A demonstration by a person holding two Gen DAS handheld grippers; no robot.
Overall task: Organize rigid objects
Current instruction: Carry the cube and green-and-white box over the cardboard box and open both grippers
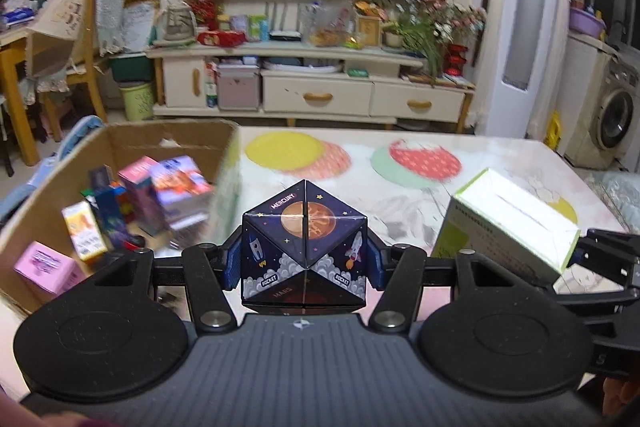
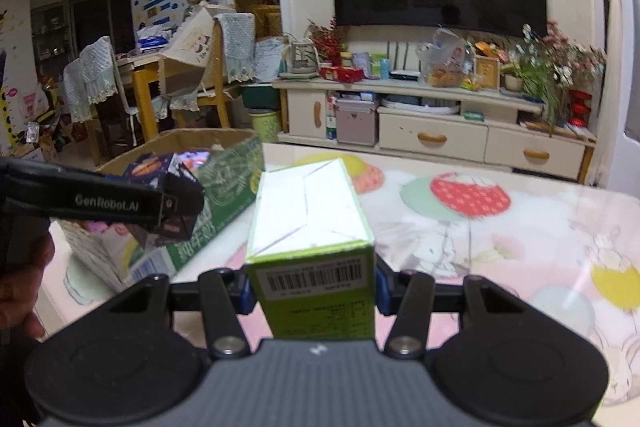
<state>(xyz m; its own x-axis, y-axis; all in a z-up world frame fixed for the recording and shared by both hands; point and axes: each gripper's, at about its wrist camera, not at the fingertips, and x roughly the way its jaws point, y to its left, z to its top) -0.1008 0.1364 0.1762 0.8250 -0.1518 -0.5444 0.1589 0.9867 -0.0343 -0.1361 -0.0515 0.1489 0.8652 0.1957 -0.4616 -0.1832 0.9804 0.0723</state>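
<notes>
Nearest the left wrist camera, the left gripper (image 1: 304,259) held a dark space-print cube (image 1: 304,247) marked MERCURY, MARS and ROCKET. Jaws were about half open, blue pads pressed on the cube's left and right sides. The cube was lifted clear of the table (image 1: 460,195), just right of the cardboard box (image 1: 120,139).

The cardboard box stood at the table's left edge, open at the top. Inside were several small boxes (image 1: 168,195), pink, blue and orange, blurred in this view.

In the right wrist view, the right gripper (image 2: 312,293) gripped a green carton (image 2: 308,227) with a white top face and a barcode on its near end. Jaws were partly open, clamped on the carton's two long sides. The carton was raised above the table, right of the cardboard box and the cube.

The left gripper, with the cube in it, appeared at the left of that view, over the cardboard box's near corner. A hand (image 2: 20,291) showed at the far-left edge.

A TV stand (image 1: 312,83) stood beyond the table.
</notes>
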